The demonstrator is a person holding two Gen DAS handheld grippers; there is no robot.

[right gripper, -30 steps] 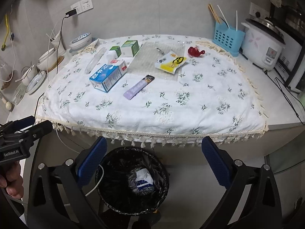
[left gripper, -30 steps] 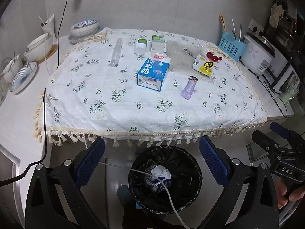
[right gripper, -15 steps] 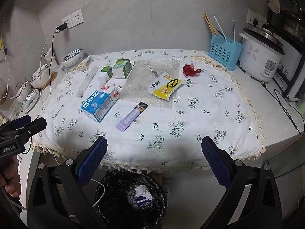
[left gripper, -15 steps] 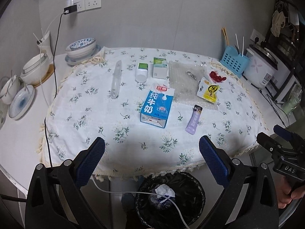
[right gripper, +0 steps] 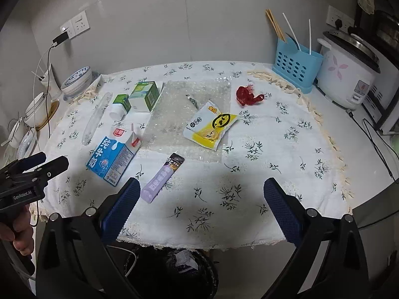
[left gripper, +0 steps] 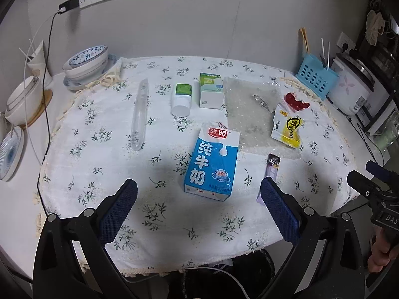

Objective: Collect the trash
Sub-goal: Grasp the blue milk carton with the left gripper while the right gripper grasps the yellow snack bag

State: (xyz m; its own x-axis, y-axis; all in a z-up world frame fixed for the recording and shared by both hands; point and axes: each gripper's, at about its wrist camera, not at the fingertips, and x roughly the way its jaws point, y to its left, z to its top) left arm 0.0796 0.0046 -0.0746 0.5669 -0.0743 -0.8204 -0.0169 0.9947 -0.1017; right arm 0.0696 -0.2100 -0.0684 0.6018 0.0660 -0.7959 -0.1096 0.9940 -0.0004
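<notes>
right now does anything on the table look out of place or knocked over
Yes. The milk carton lies flat on its side with its top torn open, and the small white bottle is tipped over beside the upright green box. Loose wrappers, a yellow packet and a purple sachet, lie scattered on the cloth.

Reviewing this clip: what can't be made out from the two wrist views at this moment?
- Trash bin: right wrist view, mostly hidden by the tablecloth edge; its fill is unclear.
- Purple sachet: left wrist view, lower end covered by the left gripper finger.
- Small foil scrap on the bubble wrap: too small to identify.
</notes>
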